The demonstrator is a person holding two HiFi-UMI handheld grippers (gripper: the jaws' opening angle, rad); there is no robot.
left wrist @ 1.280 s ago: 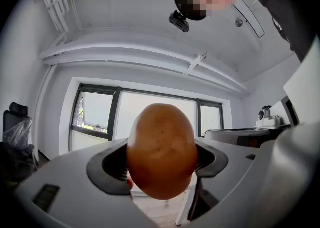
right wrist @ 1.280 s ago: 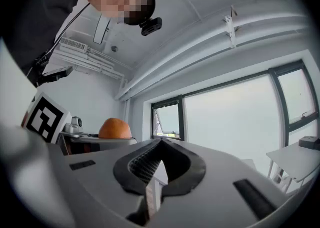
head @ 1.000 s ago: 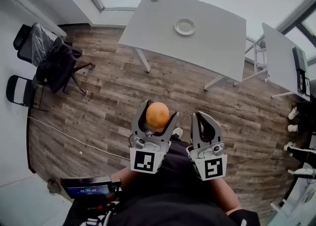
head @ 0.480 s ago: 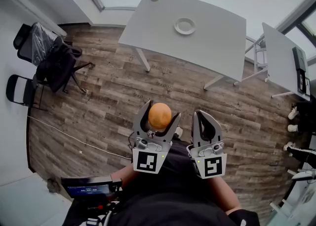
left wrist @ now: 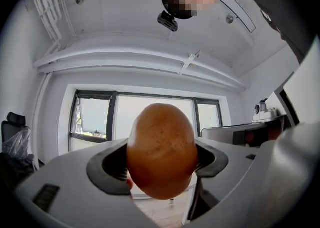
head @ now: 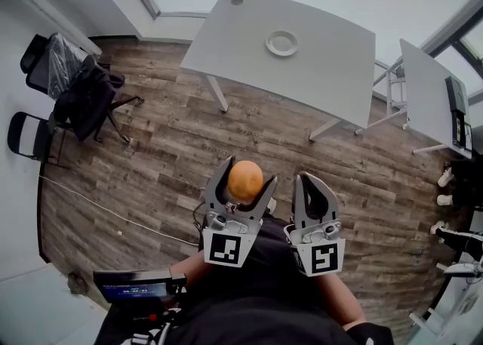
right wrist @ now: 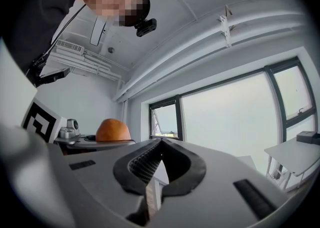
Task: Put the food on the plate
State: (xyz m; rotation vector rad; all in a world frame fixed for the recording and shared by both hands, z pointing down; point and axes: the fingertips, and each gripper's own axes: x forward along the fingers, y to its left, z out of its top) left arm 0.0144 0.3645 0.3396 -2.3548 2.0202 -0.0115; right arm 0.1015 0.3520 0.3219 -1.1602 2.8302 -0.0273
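Observation:
An orange (head: 245,181) sits clamped between the jaws of my left gripper (head: 243,183), held up close to my body above the wooden floor. In the left gripper view the orange (left wrist: 161,150) fills the middle, pressed between both pads. My right gripper (head: 314,192) is beside it to the right, jaws together with nothing in them; its own view shows the pads meeting (right wrist: 159,164) and the orange (right wrist: 113,129) off to the left. A small white plate (head: 281,42) lies on the white table (head: 332,72) far ahead.
A second white table (head: 430,90) stands at the right. Black chairs with clothing (head: 79,90) stand at the left by the wall. A cable (head: 113,211) runs across the wooden floor. A device with a lit screen (head: 136,289) is at my lower left.
Both grippers have shifted slightly; the left one with the orange moved a little right and down. The table and plate sit marginally higher in the view.

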